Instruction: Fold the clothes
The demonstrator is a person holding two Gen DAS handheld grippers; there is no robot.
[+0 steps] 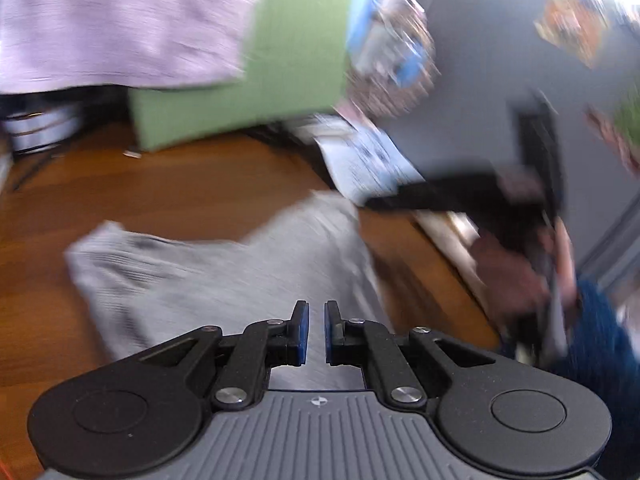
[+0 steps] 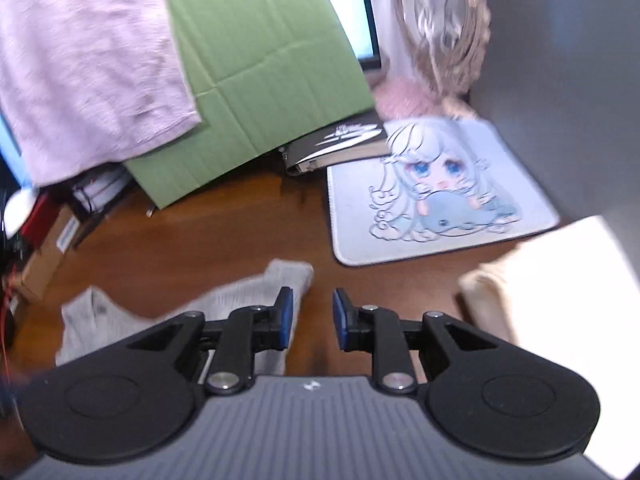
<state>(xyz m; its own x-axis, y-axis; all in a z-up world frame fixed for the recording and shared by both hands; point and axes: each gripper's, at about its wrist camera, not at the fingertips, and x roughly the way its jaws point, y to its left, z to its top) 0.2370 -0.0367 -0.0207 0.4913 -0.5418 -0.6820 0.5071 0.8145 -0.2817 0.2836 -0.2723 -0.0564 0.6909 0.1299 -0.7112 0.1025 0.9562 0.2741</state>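
One grey knit garment (image 2: 176, 316), ribbed, lying crumpled on the brown wooden worktop (image 2: 200, 232); in the right wrist view it runs from lower left up to a narrow end just ahead of the left finger, long axis slanting left to right; in the left wrist view the same garment (image 1: 224, 272) spreads directly ahead of and under the fingers, so the left gripper (image 1: 316, 332) appears the nearer and better centred of the two; the right gripper (image 2: 313, 318) stands off the garment's right end, over bare wood.

Jaws, left: a narrow gap between the blue pads, nothing held, cloth visible behind but not between them; jaws, right: wider apart, empty.

Pose: both tools tilted downward toward the worktop; the left view is heavily smeared, detail there unreliable; the person's right hand (image 1: 516, 276), blurred, shows at right in that view.

Surroundings, outward: an illustrated mouse mat (image 2: 436, 196) beyond the garment's right end; a black binder (image 2: 336, 144) behind it; a green cardboard sheet (image 2: 256, 60) leaning upright; a lilac towel (image 2: 88, 64) draped at upper left; a pale folded cloth (image 2: 552, 280) at right, well apart from the garment.
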